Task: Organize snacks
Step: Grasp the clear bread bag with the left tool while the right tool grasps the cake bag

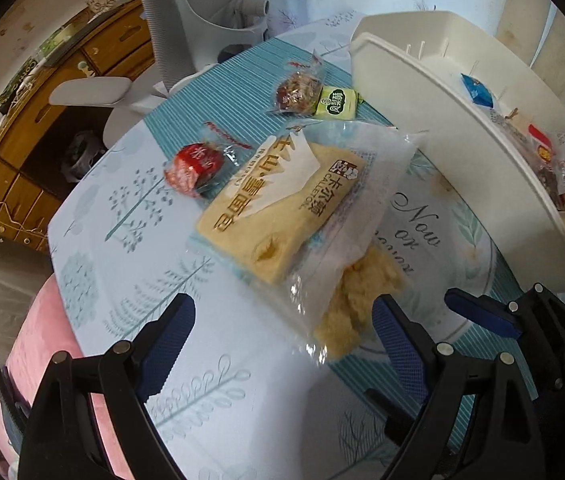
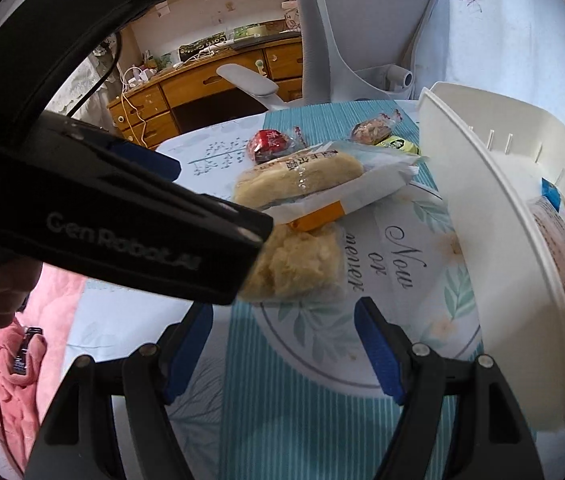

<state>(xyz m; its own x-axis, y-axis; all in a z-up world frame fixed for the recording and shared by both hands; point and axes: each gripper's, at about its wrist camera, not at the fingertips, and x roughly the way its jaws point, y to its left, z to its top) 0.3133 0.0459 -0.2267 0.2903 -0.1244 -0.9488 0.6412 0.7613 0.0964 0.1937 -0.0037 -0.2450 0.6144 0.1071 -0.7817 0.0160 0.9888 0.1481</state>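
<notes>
Left wrist view first: the left gripper (image 1: 282,344) is spread wide, nothing held. Straight ahead of it, a bit toward its right finger, the bread packet (image 1: 282,204) is lying flat on the tablecloth (image 1: 94,240). Its long axis runs away from the gripper and slightly leftward, and its near clear end, with a crumbly pastry (image 1: 358,300) showing through, sits just between the fingertips. Printed Chinese text and a beige bread slab are seen through the wrapper. Farther ahead, a red wrapped snack (image 1: 196,166), a nut bar (image 1: 296,92) and a small green candy (image 1: 332,106) are left loose. Off to the right, a white tray (image 1: 422,128) is already loaded with a few packets.

Right wrist view: the right gripper (image 2: 282,344) is also open and empty. The same bread packet (image 2: 302,180) is found ahead and to its left, long axis lying crosswise, with the crumbly pastry (image 2: 294,264) nearer, partly hidden by the left gripper's black body. The white tray (image 2: 494,240) is close on the right.

Judging by this, the left gripper is better lined up: the packet's narrow end is practically inside its opening, so a pinch there looks easiest, then a carry rightward to the tray.
</notes>
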